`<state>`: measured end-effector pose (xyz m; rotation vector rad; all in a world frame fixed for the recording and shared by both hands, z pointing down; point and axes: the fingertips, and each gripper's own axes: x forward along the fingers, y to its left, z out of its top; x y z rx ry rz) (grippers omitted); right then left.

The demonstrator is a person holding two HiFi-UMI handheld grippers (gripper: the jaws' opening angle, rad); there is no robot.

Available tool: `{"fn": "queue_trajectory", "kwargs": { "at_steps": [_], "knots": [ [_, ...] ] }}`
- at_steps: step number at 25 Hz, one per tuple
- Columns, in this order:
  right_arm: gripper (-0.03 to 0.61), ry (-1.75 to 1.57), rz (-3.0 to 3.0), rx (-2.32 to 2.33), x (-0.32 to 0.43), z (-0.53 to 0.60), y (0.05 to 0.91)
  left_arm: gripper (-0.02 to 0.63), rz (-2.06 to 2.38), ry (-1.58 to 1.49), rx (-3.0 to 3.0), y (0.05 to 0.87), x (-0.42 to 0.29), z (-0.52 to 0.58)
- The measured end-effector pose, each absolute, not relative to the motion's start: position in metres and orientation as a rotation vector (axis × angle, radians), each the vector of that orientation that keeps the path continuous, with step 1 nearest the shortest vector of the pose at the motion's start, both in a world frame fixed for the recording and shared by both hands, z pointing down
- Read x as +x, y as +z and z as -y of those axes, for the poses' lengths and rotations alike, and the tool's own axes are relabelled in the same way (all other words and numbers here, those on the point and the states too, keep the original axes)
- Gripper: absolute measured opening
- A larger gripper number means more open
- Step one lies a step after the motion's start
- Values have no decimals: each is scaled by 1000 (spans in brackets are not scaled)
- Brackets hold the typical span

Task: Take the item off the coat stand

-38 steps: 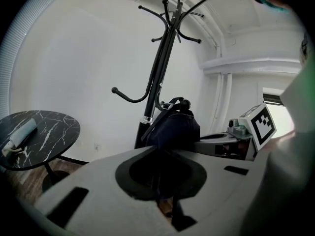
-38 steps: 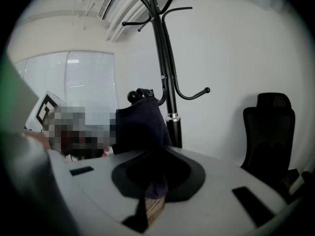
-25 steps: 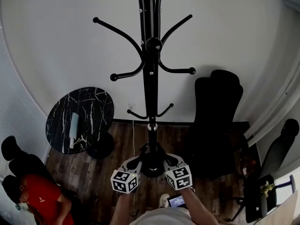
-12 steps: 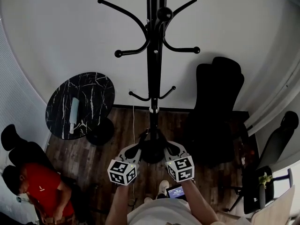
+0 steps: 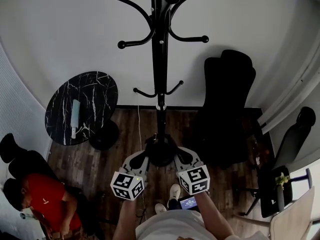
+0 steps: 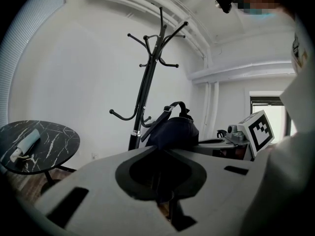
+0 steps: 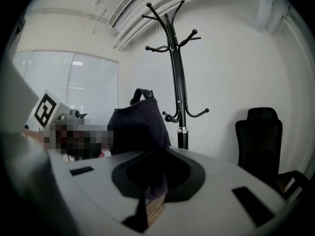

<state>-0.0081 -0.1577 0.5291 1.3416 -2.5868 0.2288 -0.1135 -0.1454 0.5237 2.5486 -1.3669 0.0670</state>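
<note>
Item: dark bag (image 6: pixel 172 129), apparently free of the coat stand (image 5: pixel 160 59), hanging low before its base. Left gripper (image 5: pixel 142 159) and right gripper (image 5: pixel 179 157): each pinched on bag fabric. Handling: hold both pinches firm and draw it back level. Surroundings: marble table (image 5: pixel 95 96) to the left, black chair (image 5: pixel 227 99) to the right, seated person (image 5: pixel 42 201) nearby. I see no obstruction.

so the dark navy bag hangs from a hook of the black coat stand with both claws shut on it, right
Not quite: the head view shows the hooks of the black metal coat stand bare. The dark navy fabric bag is off it, held in front, with the left claw and right claw both shut on it.
</note>
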Motion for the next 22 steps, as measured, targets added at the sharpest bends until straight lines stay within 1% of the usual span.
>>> {"fn": "queue_trajectory", "kwargs": {
  "at_steps": [6, 9, 22],
  "knots": [
    [32, 338, 2623, 1356, -7, 140, 526, 26, 1346, -2, 2527, 520, -112, 129],
    [32, 328, 2628, 1353, -7, 131, 522, 26, 1333, -52, 2501, 518, -111, 118],
    [31, 354, 2636, 1342, -2, 111, 528, 26, 1330, -101, 2445, 522, -107, 97]
  ]
}}
